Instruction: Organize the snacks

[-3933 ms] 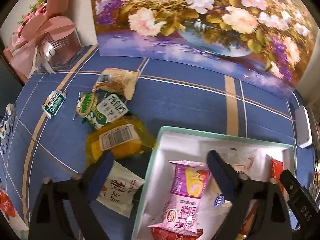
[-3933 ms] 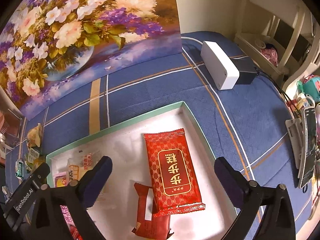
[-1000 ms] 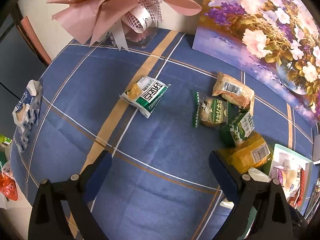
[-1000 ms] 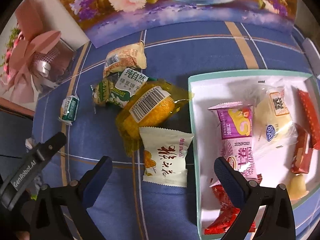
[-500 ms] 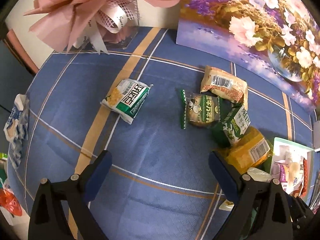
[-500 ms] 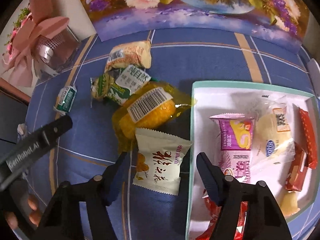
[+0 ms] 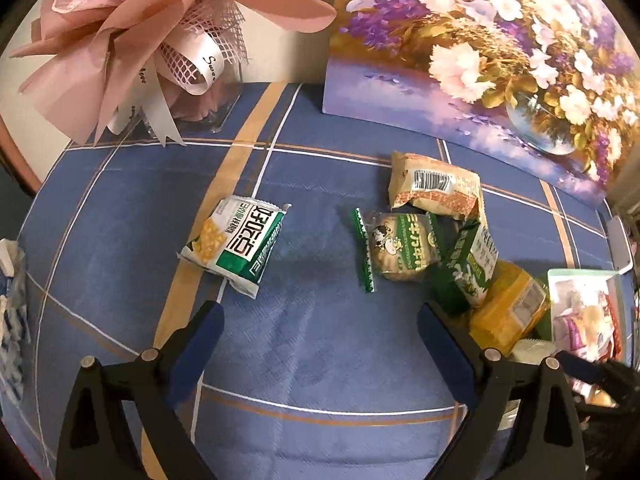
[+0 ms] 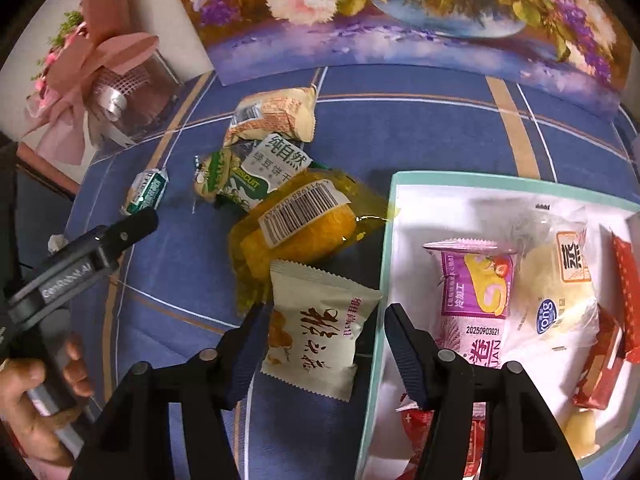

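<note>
Right tongs (image 8: 326, 330) closing around cream packet (image 8: 320, 326) (neighbour reads "BISCUIT").

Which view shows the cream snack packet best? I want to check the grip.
The right wrist view: the cream snack packet lies whole between the right gripper fingers. The left wrist view shows only its corner behind a finger.

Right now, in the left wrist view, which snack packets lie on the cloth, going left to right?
Green-and-white corn packet → green cow-print biscuit packet → yellow packet with barcode → white tray at the right edge.
</note>
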The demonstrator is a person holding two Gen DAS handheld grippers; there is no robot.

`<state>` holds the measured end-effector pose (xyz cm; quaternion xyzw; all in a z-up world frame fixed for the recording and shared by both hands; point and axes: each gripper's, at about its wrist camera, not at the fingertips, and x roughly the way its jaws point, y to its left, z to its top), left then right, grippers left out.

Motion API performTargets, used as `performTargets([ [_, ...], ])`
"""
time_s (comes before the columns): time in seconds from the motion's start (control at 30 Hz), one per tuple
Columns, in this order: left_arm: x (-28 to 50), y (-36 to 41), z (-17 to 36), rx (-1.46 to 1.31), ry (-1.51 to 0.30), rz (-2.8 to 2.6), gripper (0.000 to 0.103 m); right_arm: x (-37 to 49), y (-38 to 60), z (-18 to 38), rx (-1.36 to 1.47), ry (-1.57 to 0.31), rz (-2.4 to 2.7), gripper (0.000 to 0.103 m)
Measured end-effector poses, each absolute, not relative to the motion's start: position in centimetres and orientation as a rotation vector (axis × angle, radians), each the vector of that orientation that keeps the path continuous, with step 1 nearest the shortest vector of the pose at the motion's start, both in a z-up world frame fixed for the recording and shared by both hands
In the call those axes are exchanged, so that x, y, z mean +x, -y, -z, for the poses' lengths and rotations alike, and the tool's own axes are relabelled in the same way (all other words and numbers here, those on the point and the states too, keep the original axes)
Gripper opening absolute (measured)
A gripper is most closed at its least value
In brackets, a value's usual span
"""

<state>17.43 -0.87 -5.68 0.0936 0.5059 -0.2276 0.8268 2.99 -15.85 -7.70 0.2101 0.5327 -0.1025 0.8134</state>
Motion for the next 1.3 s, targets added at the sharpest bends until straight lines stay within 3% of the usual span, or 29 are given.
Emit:
performTargets([
  [0.37,16.5,0.4,9.8,0.115,-1.157,0.509,0.097,2.1,14.6,7.2,0.413,-1.104,0.208,0.06],
  [1.3,15.8,1.2,9.3,0.118,-1.14,0.528,0.097,4.2,12.1,10.1,0.326,-1.196,0.125,0.056],
])
